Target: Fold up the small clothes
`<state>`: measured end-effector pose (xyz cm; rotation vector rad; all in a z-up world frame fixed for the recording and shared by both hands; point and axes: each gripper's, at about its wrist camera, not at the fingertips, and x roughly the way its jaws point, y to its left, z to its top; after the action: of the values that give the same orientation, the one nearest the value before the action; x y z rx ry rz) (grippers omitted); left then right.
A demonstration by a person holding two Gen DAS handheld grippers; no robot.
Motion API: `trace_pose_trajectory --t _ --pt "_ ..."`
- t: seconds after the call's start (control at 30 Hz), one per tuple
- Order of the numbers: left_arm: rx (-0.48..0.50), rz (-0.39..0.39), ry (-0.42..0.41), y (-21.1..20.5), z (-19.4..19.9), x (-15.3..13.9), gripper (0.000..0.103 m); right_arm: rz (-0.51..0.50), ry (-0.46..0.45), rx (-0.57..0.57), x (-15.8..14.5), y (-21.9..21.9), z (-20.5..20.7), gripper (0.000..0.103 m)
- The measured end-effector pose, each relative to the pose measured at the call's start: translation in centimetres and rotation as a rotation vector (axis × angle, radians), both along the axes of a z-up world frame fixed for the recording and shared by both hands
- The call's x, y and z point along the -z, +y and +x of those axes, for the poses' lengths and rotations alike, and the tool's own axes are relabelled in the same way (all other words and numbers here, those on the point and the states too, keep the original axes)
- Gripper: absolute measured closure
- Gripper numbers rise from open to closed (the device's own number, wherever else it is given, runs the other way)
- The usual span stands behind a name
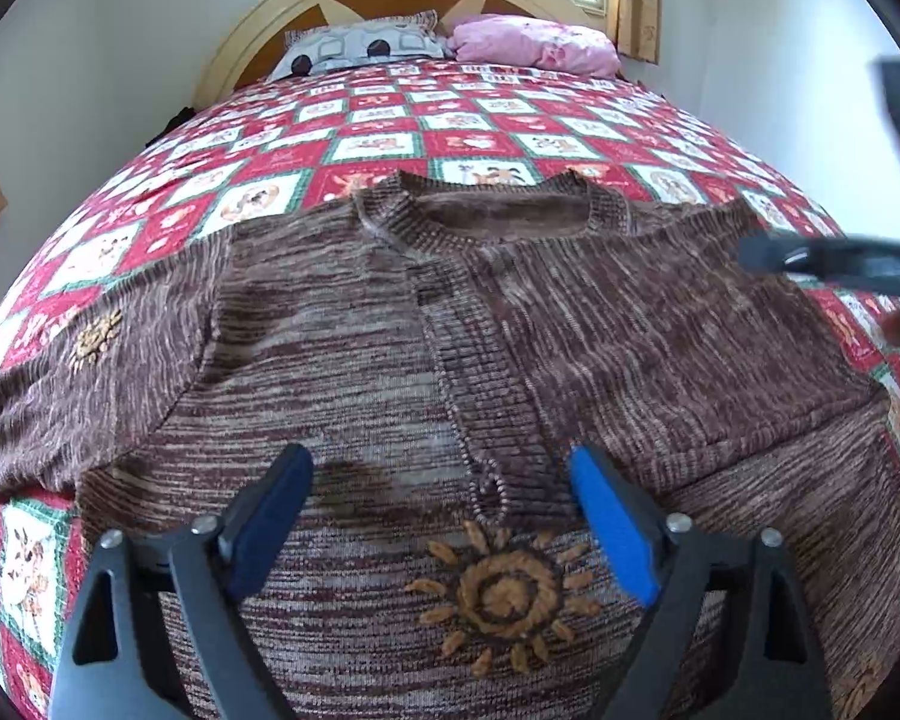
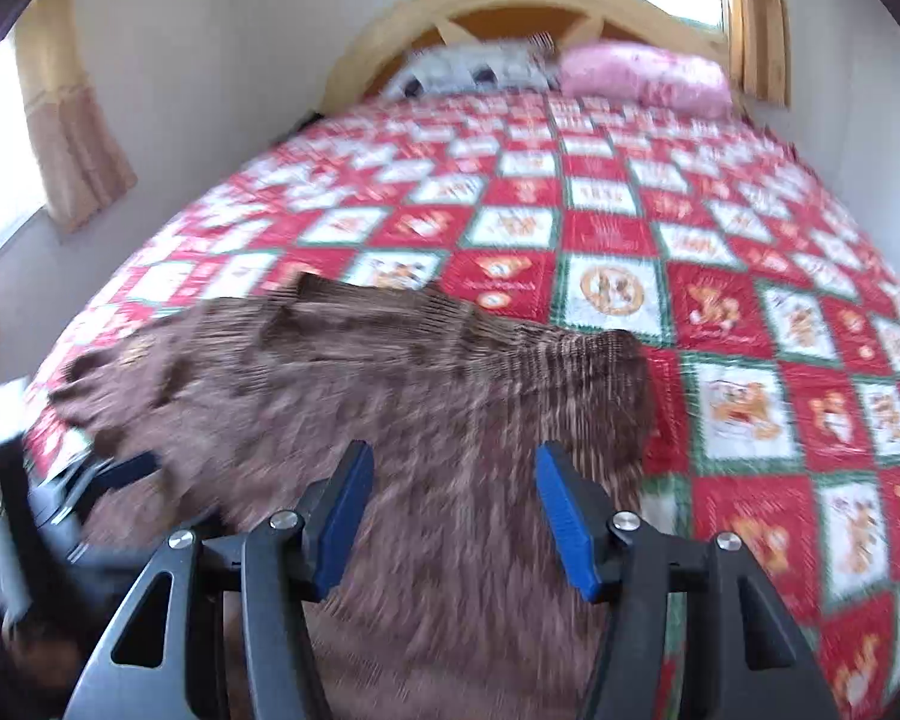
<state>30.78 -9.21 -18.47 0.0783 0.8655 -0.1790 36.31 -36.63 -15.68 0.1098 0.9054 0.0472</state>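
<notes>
A brown sweater [image 1: 342,324] is spread flat on a red checked quilt [image 1: 390,120], neck hole toward the headboard [image 1: 258,24]. One sleeve is laid out to the left; the other is folded in across the chest. The left gripper [image 1: 441,516] is held over the lower front, jaws apart, nothing between them, just above a stitched sun [image 1: 504,591]. The right gripper [image 2: 453,510] is held over the sweater's right side, jaws likewise apart and empty; that view is blurred. Two pillows [image 1: 534,42] are seen at the headboard.
</notes>
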Motion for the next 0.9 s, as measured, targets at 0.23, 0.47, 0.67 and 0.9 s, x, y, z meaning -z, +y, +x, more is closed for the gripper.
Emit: trace_pose_trajectory --t 0.23,0.47,0.67,0.9 --pt "-0.030 -0.078 0.019 1.3 0.3 0.2 0.010 0.012 0.061 0.137 3.9 -4.5 1.2 0.046" --pt "-0.042 -0.079 0.011 1.4 0.1 0.1 0.010 -0.077 -0.050 0.080 0.0 0.4 -3.0 0.046" --pt "-0.060 -0.075 0.019 1.7 0.2 0.3 0.009 -0.102 0.048 0.020 2.5 4.2 -6.1 0.046" --pt "-0.063 -0.085 0.016 1.9 0.2 0.2 0.009 -0.083 0.031 0.022 2.1 4.7 -6.4 0.046"
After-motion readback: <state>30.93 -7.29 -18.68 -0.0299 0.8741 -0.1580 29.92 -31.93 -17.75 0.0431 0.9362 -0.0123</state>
